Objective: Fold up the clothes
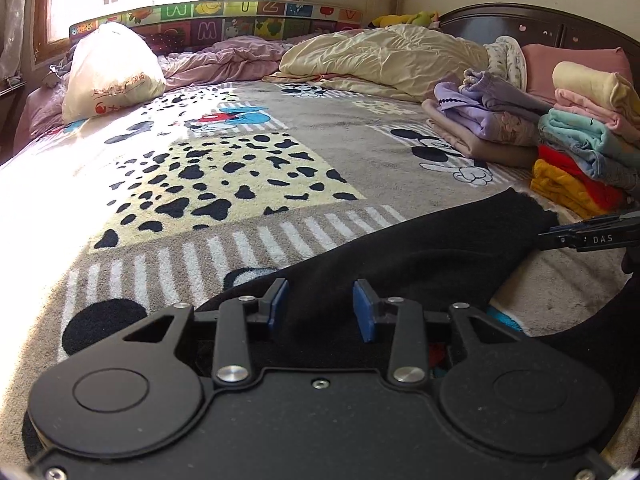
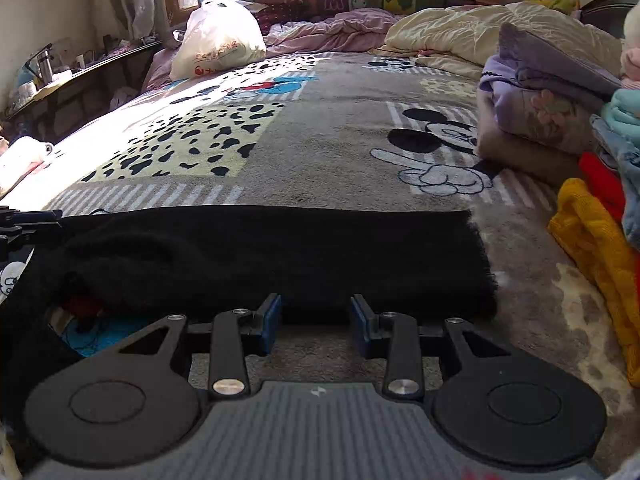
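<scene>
We see the black fuzzy knit garment (image 2: 280,256) spread on the cartoon-print bed blanket (image 2: 320,148), its long axis running left to right across both views. Its near edge lies straight ahead of our right gripper (image 2: 316,322), whose jaws stand wide with nothing between them, just short of the cloth. Our left gripper (image 1: 320,310) sits over the garment's left part, jaws equally wide, cloth under them. Stacks of folded coloured clothes (image 1: 580,148) sit well to the right.
</scene>
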`<state>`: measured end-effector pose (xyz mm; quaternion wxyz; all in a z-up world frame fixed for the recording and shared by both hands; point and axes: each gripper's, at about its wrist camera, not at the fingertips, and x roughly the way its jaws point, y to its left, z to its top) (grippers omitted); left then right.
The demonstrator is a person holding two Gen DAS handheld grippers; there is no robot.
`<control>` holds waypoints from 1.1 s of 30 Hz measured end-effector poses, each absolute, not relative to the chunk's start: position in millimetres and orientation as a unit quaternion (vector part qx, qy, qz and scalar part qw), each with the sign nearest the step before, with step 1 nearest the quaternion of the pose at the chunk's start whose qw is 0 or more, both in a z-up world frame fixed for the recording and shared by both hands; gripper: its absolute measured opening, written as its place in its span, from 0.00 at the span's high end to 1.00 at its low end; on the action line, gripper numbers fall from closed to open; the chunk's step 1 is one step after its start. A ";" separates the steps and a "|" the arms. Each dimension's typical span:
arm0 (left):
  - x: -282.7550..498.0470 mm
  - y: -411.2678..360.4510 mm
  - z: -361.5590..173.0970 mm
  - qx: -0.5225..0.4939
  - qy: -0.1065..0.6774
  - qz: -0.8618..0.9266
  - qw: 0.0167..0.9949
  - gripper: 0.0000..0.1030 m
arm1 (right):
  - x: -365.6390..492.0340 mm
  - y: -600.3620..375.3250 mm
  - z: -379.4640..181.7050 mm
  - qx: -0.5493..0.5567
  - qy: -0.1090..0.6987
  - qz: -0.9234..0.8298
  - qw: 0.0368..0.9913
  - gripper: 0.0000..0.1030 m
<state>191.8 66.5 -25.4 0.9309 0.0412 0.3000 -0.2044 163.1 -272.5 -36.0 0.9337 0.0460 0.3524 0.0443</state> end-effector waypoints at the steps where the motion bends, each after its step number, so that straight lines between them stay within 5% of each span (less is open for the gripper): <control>1: 193.1 64.7 -28.5 0.043 0.306 -0.203 0.929 0.66 | 161.7 -285.0 -39.6 0.065 0.352 0.023 0.934 0.60; 13: 201.4 65.6 -40.7 0.044 0.334 -0.196 0.921 0.66 | 173.2 -380.9 -74.2 0.401 0.284 -0.070 0.868 0.52; 14: 202.4 66.7 -41.6 0.044 0.337 -0.193 0.921 0.66 | 178.8 -377.0 -65.2 0.390 0.277 -0.060 0.876 0.61; 15: 202.7 68.0 -42.0 0.044 0.338 -0.191 0.921 0.66 | 184.4 -373.0 -56.2 0.379 0.269 -0.050 0.884 0.82; 17: 202.5 70.6 -42.0 0.043 0.339 -0.189 0.921 0.66 | 195.6 -365.2 -38.1 0.358 0.253 -0.031 0.898 0.88; 25: 202.6 74.7 -43.6 0.045 0.344 -0.191 0.918 0.66 | 244.3 -335.5 29.2 0.239 0.190 0.015 0.952 0.88; 28: 202.8 74.9 -43.6 0.045 0.345 -0.192 0.918 0.66 | 280.4 -338.4 11.1 0.210 0.251 -0.024 0.945 0.85; 30: 202.2 74.9 -42.5 0.045 0.344 -0.194 0.918 0.66 | 302.9 -343.3 -13.5 0.191 0.321 -0.054 0.926 0.69; 33: 201.1 74.4 -40.0 0.043 0.340 -0.200 0.918 0.66 | 289.4 -330.4 -22.7 0.155 0.318 -0.052 0.934 0.62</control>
